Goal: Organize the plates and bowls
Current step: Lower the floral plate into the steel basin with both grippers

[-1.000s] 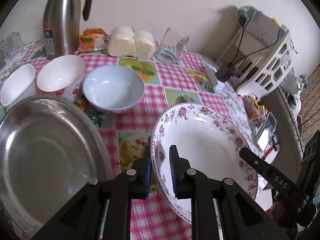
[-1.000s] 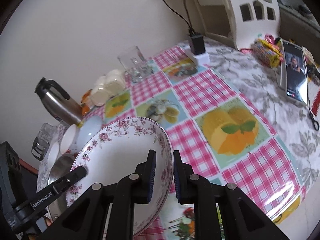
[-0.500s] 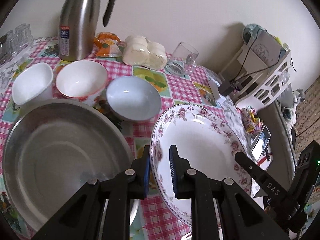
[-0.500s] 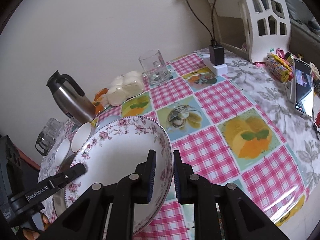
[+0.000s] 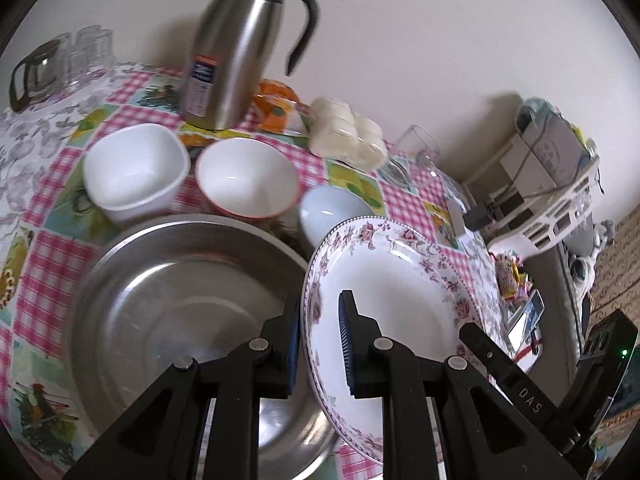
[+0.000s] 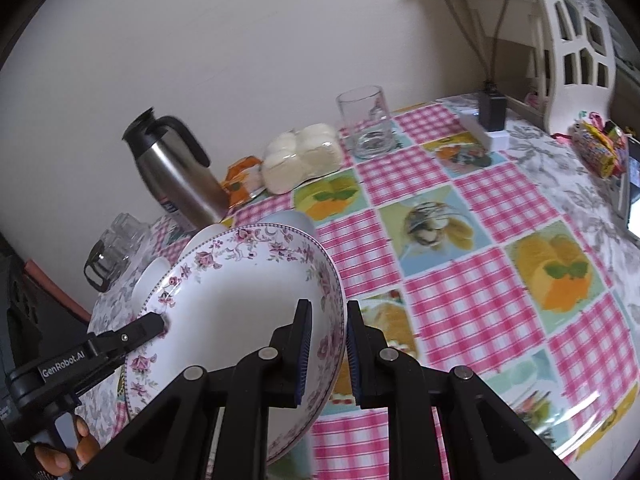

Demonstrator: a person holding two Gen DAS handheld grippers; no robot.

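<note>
A white plate with a pink floral rim is held off the table between both grippers. My left gripper is shut on its left rim. My right gripper is shut on its right rim. The plate hangs over the right edge of a large steel dish on the checked tablecloth. Behind the dish stand a square white bowl, a round white bowl with a red rim and a pale blue bowl, partly hidden by the plate.
A steel thermos jug stands at the back, with wrapped white buns, an orange packet and a glass tumbler. Glass cups sit far left. A white rack, candy and a phone lie right.
Both grippers have carried the floral plate left and up, from over the tablecloth to over the steel dish's right edge. Both grips are unchanged.
</note>
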